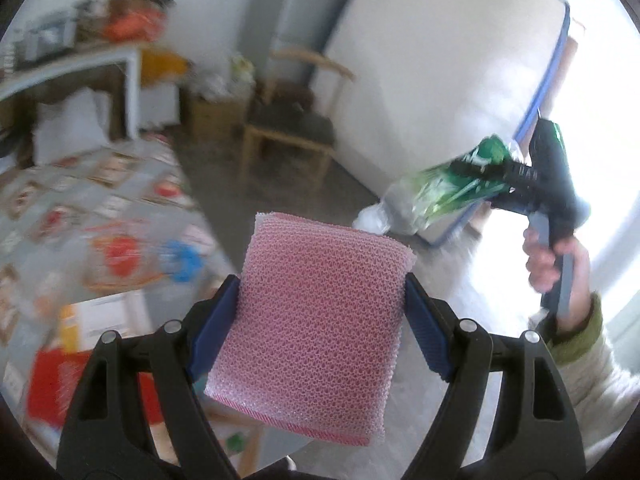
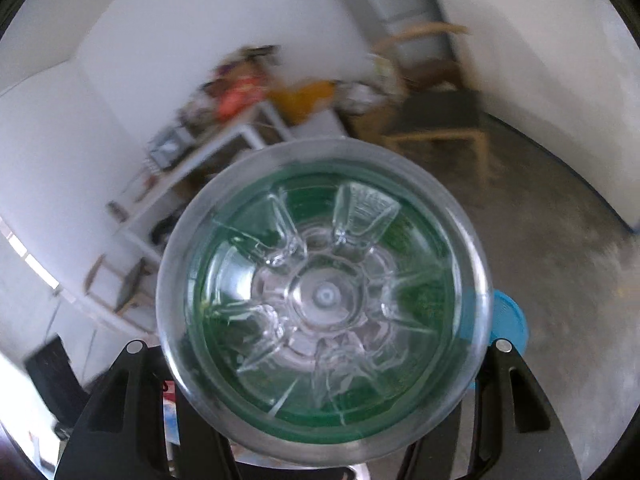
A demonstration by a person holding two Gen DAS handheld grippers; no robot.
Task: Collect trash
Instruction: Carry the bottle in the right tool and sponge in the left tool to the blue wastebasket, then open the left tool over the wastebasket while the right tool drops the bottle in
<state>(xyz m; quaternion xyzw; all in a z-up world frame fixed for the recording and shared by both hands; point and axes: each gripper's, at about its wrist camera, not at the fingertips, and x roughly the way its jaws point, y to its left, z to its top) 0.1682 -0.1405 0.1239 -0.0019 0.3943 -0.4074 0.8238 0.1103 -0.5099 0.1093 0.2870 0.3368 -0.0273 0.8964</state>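
Both pieces of trash look to be mid-carry above the patterned table (image 1: 100,208): the right gripper (image 1: 476,178) clamps a green-labelled plastic bottle (image 2: 324,300), the left gripper (image 1: 320,320) pinches a pink mesh sponge (image 1: 320,312). Next comes a bin, perhaps the blurred blue shape (image 2: 508,320) behind the bottle, then release over it.

We see our left tool (image 1: 322,318) with black arms, silver rivets and ribbed blue pads (image 1: 425,340); our right tool (image 1: 486,178) is black with a grey handle; our sleeve (image 1: 592,364) is cream, cuffed olive green.
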